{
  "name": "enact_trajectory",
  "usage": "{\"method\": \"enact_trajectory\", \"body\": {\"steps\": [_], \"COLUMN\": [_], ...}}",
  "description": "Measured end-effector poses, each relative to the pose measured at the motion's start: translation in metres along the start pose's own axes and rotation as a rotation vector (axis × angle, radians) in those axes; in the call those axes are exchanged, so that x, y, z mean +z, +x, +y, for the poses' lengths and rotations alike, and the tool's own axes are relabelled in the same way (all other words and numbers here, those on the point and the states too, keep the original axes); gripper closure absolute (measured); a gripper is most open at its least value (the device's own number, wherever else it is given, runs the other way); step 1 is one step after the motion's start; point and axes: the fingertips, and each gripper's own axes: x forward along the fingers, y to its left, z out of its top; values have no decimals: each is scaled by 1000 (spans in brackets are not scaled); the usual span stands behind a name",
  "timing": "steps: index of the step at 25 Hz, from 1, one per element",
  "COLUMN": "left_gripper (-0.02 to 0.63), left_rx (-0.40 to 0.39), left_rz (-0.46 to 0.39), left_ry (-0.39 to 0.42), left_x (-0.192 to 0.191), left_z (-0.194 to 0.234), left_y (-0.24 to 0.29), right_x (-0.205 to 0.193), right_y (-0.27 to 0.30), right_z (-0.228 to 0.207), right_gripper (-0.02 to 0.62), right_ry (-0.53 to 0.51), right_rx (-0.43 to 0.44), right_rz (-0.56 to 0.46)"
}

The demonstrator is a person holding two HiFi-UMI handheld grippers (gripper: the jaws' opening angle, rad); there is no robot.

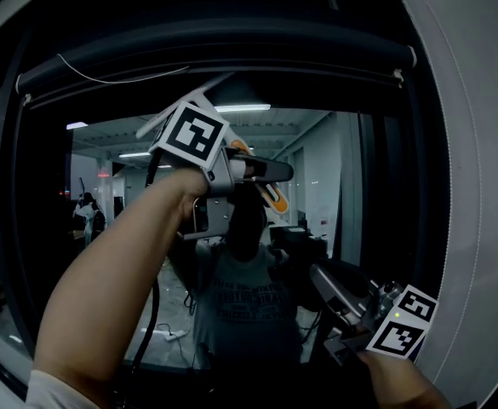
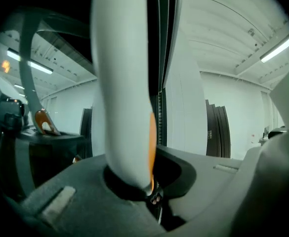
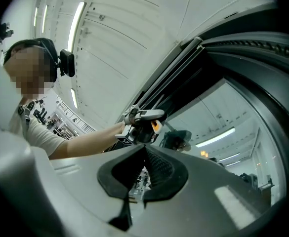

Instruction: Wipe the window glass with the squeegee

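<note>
Snugly, smooth rounded white-and-orange squeegee handle (image 2: 122,83) in left hand-held gripper (image 2: 150,184).

Raised left gripper (image 1: 276,177) clamps squeegee (image 2: 124,83); right gripper (image 1: 318,273) low, fingers (image 3: 203,186) closed.

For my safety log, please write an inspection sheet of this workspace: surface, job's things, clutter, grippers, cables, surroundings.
Surface: dark window glass, showing reflections.
Job's things: white squeegee with orange-striped handle, raised before the glass.
Clutter: nothing seen.
Grippers: left gripper shut on the squeegee; right gripper low, shut, empty.
Cables: black cable hanging below the left gripper.
Surroundings: dark rolled blind above; white frame at right.
</note>
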Motion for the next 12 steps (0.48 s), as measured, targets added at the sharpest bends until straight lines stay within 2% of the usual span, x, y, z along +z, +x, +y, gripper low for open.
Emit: {"method": "enact_trajectory", "body": {"steps": [4,12], "left_gripper": [591,591], "left_rx": [7,-8], "left_rz": [43,135], "left_ry": [30,12], "left_x": [3,-5], "left_z": [-1,-2], "left_y": [3,13], "right_x": [2,3], "right_y": [0,0], "right_z": [-6,-10], "right_gripper": [589,589], "right_ry": [-3,-7], "right_rx": [1,5], "right_rz": [-2,-12]}}
